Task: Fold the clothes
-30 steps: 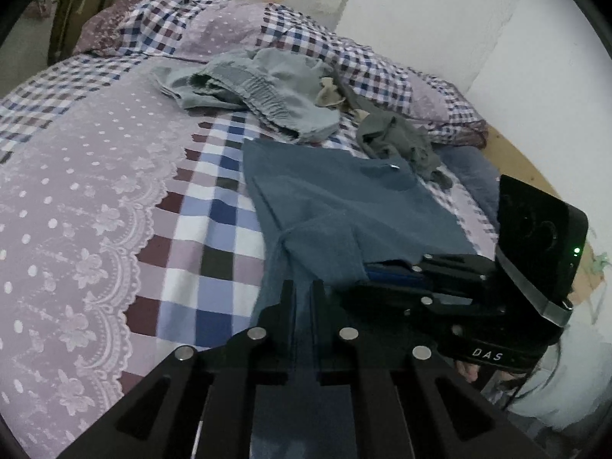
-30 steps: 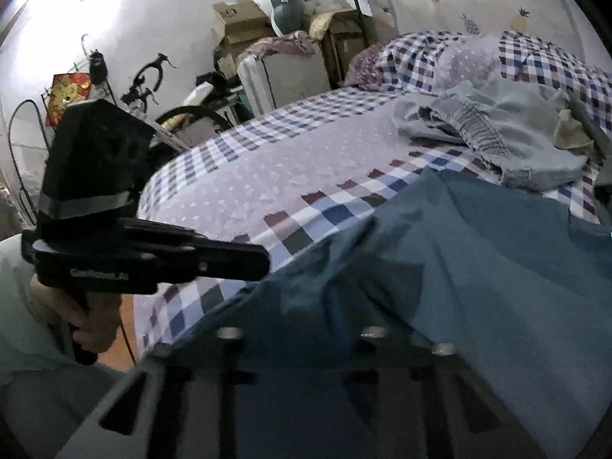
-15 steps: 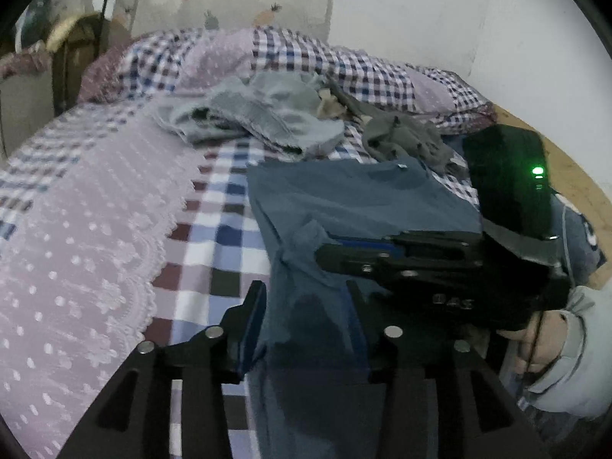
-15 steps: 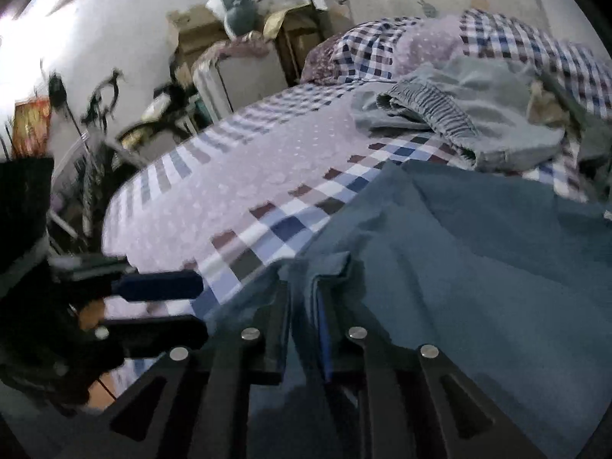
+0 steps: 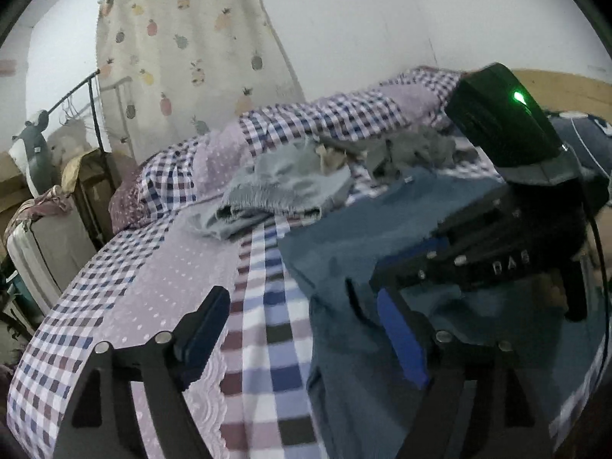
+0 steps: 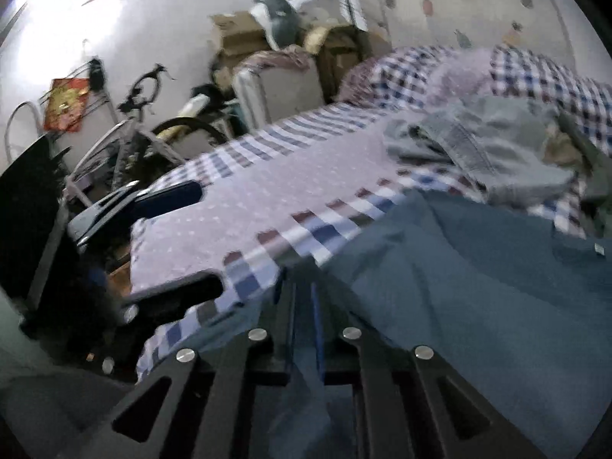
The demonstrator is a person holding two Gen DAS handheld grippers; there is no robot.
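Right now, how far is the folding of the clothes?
Early. The blue shirt lies spread on the bed, not visibly folded. The right gripper pinches its near edge; the left gripper is open. The grey pile behind waits.

A dusty-blue garment (image 6: 478, 287) lay spread and rumpled over the checked bedspread toward 5 o'clock in the right wrist view, while a pale grey-blue garment (image 6: 497, 153) sat crumpled in a heap toward 2 o'clock.

Dim, motion blur, fisheye edges, glare top-left.
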